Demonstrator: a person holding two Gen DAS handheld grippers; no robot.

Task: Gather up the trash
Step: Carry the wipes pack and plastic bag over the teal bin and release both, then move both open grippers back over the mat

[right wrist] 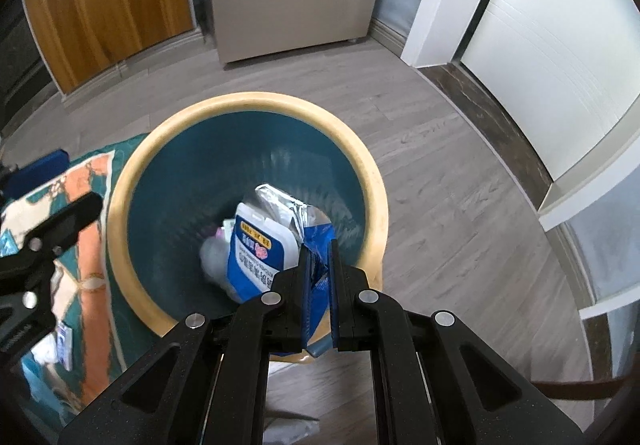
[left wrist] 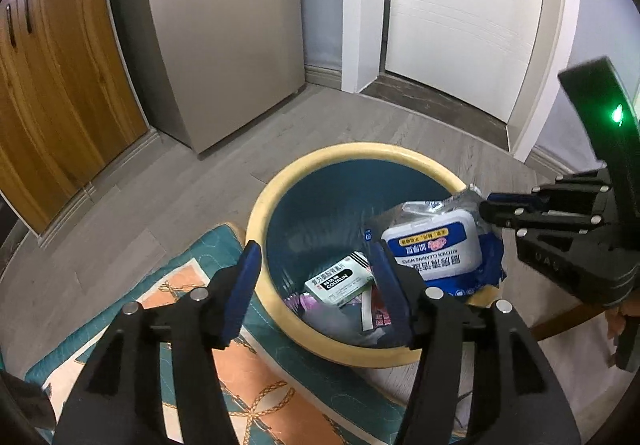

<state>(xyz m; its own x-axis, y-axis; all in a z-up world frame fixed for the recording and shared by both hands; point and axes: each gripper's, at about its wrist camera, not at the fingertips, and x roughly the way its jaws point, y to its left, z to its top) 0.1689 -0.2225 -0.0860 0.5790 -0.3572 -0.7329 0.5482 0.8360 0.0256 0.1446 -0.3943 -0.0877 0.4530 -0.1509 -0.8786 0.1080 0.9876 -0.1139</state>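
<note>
A round bin (left wrist: 280,185) with a cream rim and teal inside stands on the floor. At its bottom lies a green-white medicine box (left wrist: 340,279) among other scraps. My left gripper (left wrist: 318,285) hangs open over the bin's near side with nothing between its blue pads. My right gripper (right wrist: 320,249) is shut on the crumpled blue edge of a blue-and-white wipes pack (right wrist: 256,249), which hangs inside the bin's mouth (right wrist: 240,101). In the left wrist view the pack (left wrist: 436,245) hangs over the bin's right side from the right gripper (left wrist: 486,210).
A teal and orange patterned rug (left wrist: 248,405) lies under the bin's near-left side, with small white scraps (right wrist: 60,341) on it. A grey appliance (left wrist: 224,25), a wooden cabinet (left wrist: 60,65) and a white door (left wrist: 460,13) stand behind. Grey wood floor (right wrist: 440,185) surrounds the bin.
</note>
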